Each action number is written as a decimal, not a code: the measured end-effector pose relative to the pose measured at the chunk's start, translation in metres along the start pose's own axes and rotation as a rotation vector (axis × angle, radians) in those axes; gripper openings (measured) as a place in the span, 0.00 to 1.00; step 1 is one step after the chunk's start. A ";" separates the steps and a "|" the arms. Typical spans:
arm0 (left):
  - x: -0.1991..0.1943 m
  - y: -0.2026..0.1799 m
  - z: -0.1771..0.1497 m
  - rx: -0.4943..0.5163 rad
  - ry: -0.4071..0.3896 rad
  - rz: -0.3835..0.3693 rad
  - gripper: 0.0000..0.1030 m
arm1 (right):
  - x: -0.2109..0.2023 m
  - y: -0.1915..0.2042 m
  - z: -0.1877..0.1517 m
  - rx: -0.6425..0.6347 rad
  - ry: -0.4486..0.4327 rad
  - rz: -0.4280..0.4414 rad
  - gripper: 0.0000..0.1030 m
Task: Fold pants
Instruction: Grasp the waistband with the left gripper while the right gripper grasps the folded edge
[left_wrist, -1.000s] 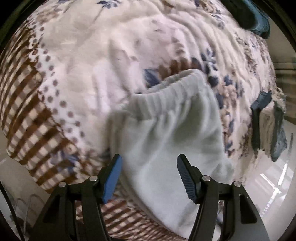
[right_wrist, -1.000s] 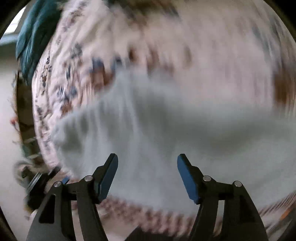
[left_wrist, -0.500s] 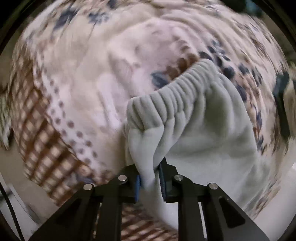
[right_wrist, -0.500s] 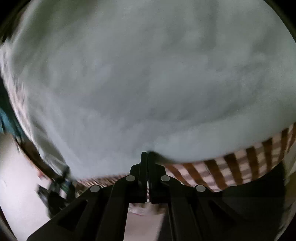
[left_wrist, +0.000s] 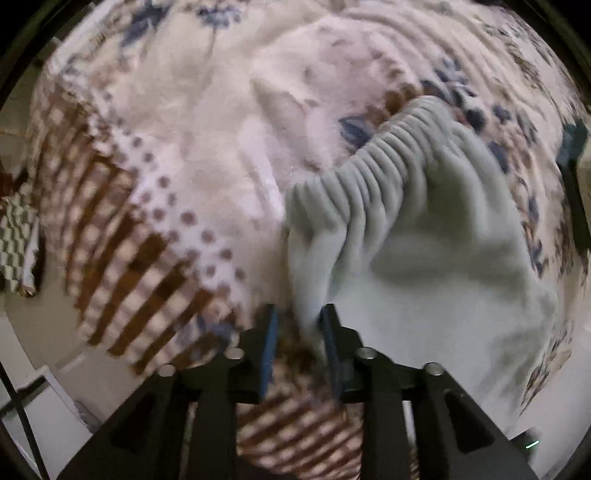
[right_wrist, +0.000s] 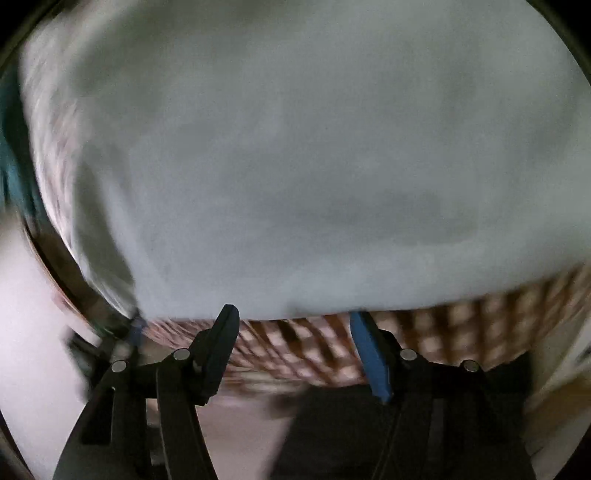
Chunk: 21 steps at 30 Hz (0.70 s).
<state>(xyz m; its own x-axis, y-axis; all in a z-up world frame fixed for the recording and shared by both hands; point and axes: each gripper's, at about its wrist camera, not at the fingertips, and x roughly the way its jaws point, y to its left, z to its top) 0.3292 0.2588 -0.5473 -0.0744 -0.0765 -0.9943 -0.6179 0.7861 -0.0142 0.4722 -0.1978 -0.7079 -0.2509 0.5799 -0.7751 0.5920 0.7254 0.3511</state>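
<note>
My left gripper (left_wrist: 297, 325), jaws partly spread, has a soft pants (left_wrist: 424, 258) fold between them, unpinched. The light, floppy fleece lies on the bed (left_wrist: 192, 110); the ribbed waistband (left_wrist: 369, 166) offers firmest hold. My right gripper (right_wrist: 291, 328) gapes empty at the hem.

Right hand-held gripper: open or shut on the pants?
Open. The right hand-held gripper has its jaws spread wide; the pants hem lies just beyond them, ungripped.

The pale grey pants (right_wrist: 295, 155) fill the upper frame, blurred. At the bottom, the right gripper (right_wrist: 291, 321) stands with fingers spread apart, apparently just below the cloth's hem, over a brown checked blanket (right_wrist: 424, 325).
</note>
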 end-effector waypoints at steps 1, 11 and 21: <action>-0.010 -0.009 -0.005 0.022 -0.012 0.002 0.29 | -0.017 0.020 0.003 -0.085 -0.029 -0.023 0.63; -0.003 -0.189 0.033 0.147 0.110 -0.389 0.58 | -0.068 0.182 0.158 -0.621 -0.188 0.003 0.63; 0.063 -0.198 0.040 -0.186 0.500 -0.469 0.58 | -0.055 0.163 0.117 -0.685 -0.147 0.042 0.13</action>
<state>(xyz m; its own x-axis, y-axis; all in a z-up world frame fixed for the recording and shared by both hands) 0.4779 0.1231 -0.6116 -0.0902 -0.6887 -0.7194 -0.7929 0.4868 -0.3666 0.6717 -0.1550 -0.6695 -0.1032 0.5917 -0.7995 -0.0293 0.8017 0.5970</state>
